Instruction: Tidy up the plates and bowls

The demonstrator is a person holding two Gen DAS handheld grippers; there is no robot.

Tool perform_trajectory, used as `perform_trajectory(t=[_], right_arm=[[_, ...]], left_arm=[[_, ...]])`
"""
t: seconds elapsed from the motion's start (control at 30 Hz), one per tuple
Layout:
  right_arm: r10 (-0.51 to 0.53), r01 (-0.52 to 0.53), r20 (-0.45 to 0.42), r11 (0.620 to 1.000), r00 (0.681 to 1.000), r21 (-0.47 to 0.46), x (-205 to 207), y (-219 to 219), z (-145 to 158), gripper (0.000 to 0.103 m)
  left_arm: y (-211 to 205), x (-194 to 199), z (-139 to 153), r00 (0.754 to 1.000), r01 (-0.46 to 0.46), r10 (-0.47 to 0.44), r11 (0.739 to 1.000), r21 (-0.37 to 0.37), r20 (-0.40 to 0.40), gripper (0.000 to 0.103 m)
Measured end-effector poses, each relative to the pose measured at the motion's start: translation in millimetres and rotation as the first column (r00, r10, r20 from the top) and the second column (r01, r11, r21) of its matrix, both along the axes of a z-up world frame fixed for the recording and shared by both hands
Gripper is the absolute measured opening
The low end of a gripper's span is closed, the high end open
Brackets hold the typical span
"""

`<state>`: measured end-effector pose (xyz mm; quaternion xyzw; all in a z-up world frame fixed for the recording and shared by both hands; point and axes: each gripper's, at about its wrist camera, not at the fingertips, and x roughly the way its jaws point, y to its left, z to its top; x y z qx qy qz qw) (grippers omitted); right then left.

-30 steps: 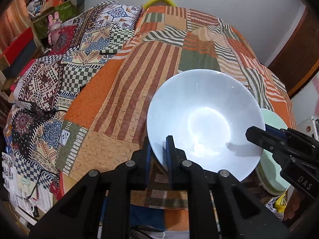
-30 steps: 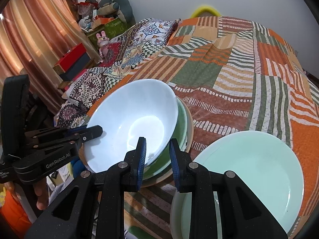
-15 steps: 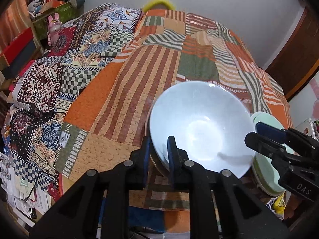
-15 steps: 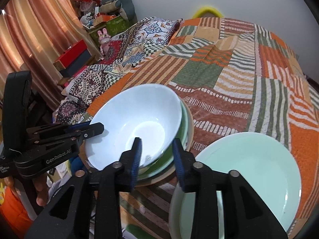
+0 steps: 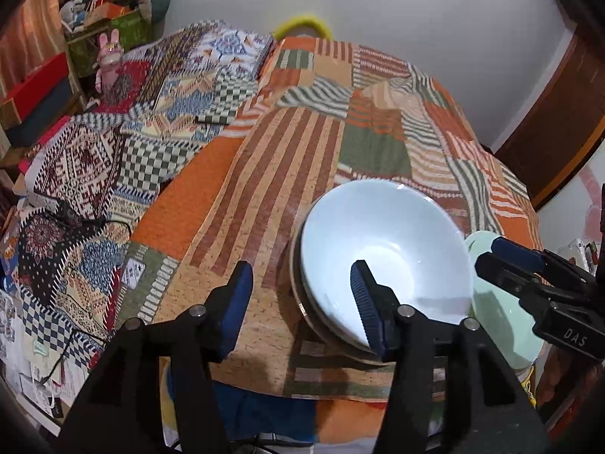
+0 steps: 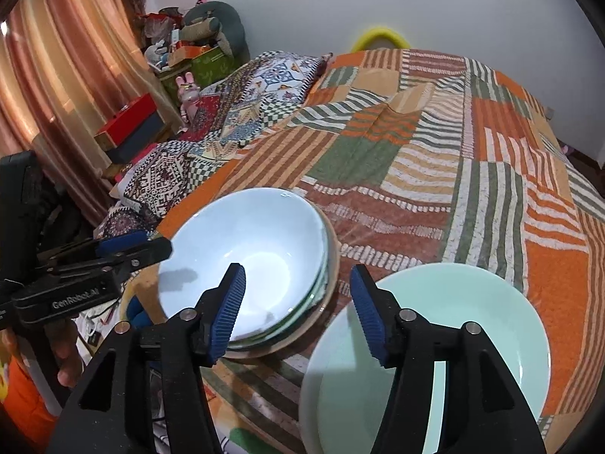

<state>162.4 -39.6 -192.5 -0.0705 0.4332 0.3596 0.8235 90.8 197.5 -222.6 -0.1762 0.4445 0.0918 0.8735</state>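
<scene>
Item: white bowl [image 5: 385, 253], round and deep, mouth facing up with a slight tilt, so no long axis to record; it sits as the top piece of a nested stack of bowls [image 6: 321, 287], beneath it a pale green rim and at the bottom a tan one, the stack resting on the near part of the patchwork bedspread [image 5: 264, 196]. Item: pale green plate [image 6: 472, 325], round, face up, lying flat just beside the stack on its right, near the bed's front corner; a second rim shows under it in the right wrist view, so it tops a pile of its own. Item: left gripper [image 5: 302, 291], jaws having just been opening, now parted about halfway; the near rim of the white bowl stands between the blue pads without either pressing on it, one pad outside over the bedspread, the other over the bowl's inner wall. Nothing held. Item: right gripper [image 6: 298, 295], jaws likewise just been opening and parted about halfway, straddling the right-hand rim of the stack, one pad over the white bowl's interior, the other over the edge of the green plate; no pad in contact, nothing held. Item: a hand [image 6: 68, 355] at the lower left edge of the right wrist view, carrying the left gripper.
</scene>
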Motion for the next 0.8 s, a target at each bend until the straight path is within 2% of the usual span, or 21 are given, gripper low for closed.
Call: perform_trajectory(t=[0.23, 0.7, 0.8], right_arm=[[-0.021, 0.021, -0.060, 1.000, 0.998, -0.015, 7, 3, -14, 0.054], [-0.007, -0.001, -0.132, 0.998, 0.991, -0.062, 18, 21, -33, 0.054], [-0.009, 0.001, -0.148, 0.999, 0.989, -0.054, 20, 22, -34, 0.054]], left_arm=[[14, 4, -24, 0.999, -0.012, 0.008, 0.994, -0.105, -0.038, 0.054], [15, 19, -44, 0.997, 0.051, -0.062, 0.978, -0.200, -0.053, 0.053], [14, 21, -47, 0.996, 0.058, -0.072, 0.974, -0.218, -0.056, 0.050]])
